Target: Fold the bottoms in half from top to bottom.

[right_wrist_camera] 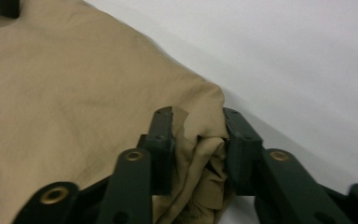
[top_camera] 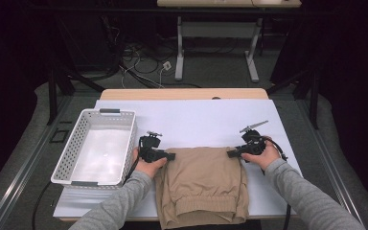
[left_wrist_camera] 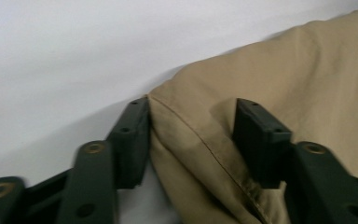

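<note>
Tan trousers point(top_camera: 202, 184) lie folded at the near edge of the white table point(top_camera: 191, 117), waistband hanging toward the person. White basket point(top_camera: 97, 146) stands just left of the trousers. Left gripper point(top_camera: 171, 155) sits at the trousers' far left corner; in the left gripper view its jaws straddle the cloth edge point(left_wrist_camera: 193, 140), one pad touching, no firm pinch evident. Right gripper point(top_camera: 230, 153) sits at the far right corner, jaws narrowed and pinching bunched cloth point(right_wrist_camera: 200, 149).
</note>
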### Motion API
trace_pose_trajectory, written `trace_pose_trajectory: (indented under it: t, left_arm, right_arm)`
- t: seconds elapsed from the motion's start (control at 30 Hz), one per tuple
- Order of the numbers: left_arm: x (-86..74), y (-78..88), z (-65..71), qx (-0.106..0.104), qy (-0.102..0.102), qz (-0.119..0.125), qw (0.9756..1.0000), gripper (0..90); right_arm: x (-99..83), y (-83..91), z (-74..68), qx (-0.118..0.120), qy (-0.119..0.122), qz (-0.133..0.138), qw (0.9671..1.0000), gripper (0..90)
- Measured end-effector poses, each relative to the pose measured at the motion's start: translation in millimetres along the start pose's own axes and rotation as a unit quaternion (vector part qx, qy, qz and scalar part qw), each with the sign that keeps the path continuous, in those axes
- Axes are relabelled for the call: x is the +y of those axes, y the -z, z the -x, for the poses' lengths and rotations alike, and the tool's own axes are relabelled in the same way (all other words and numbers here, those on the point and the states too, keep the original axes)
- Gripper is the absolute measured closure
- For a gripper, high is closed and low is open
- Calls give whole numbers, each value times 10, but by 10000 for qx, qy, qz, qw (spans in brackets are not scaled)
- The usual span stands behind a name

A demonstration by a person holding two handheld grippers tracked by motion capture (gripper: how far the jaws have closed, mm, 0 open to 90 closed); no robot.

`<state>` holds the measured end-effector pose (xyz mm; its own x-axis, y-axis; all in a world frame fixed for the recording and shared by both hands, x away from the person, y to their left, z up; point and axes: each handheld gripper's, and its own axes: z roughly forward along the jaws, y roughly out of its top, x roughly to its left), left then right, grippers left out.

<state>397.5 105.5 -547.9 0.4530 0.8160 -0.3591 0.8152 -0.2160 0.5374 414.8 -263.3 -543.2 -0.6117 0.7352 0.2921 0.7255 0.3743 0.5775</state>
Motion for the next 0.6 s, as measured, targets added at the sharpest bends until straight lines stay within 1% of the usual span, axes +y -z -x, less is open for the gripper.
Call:
trace_pose_trajectory:
  t: [0.03, 0.07, 0.1, 0.13, 0.2, 0.23, 0.27, 0.3, 0.33, 0.37, 0.43, 0.47, 0.5, 0.53, 0.57, 0.6]
  left_arm:
    - [12, 8, -24, 29, -4, -60, 10000, 528]
    - [12, 8, -24, 29, -4, -60, 10000, 555]
    - [13, 9, -31, -4, 49, -78, 10000, 555]
    - [11, 8, -34, -17, 80, -99, 9999, 606]
    - [8, 4, -27, -90, 136, -169, 9997, 685]
    - [8, 6, -8, -45, 65, -215, 9997, 753]
    - [8, 6, -8, -45, 65, -215, 9997, 788]
    - [6, 3, 9, -44, 85, -208, 9997, 810]
    - [10, 9, 31, -28, 36, -204, 9998, 828]
    - [12, 17, 48, -3, 9, -176, 9998, 840]
    - [23, 53, 70, 6, -78, -125, 9999, 851]
    - [31, 75, 88, 15, -88, -76, 9999, 854]
    - [42, 101, 102, 15, -132, -26, 9999, 856]
    - [42, 101, 102, 15, -132, -26, 9999, 858]
    - [57, 127, 114, -3, -164, 26, 9999, 858]
    - [92, 175, 146, -47, -150, 109, 9998, 859]
  right_arm:
    - [4, 2, -7, -4, 54, -3, 10000, 702]
    - [8, 8, -20, -5, 65, -20, 10000, 722]
    - [8, 8, -20, -5, 65, -20, 10000, 722]
    - [10, 12, -31, -48, 72, -60, 9999, 739]
    - [16, 19, -60, -22, 80, -53, 10000, 762]
    - [20, 31, -82, -80, 132, -55, 9999, 782]
    - [22, 36, -97, -52, 136, -48, 9999, 792]
    - [25, 51, -104, -139, 201, -72, 9997, 801]
    - [23, 51, -120, -73, 180, 50, 9998, 808]
    - [30, 77, -136, -143, 199, -34, 9997, 815]
    - [36, 124, -167, -170, 230, -6, 9996, 824]
    - [40, 155, -176, -176, 260, 30, 9995, 826]
    - [46, 191, -189, -134, 259, 92, 9995, 828]
    - [52, 229, -195, -107, 271, 168, 9994, 829]
    - [52, 229, -195, -107, 271, 168, 9994, 829]
    - [73, 311, -213, -99, 250, 239, 9994, 830]
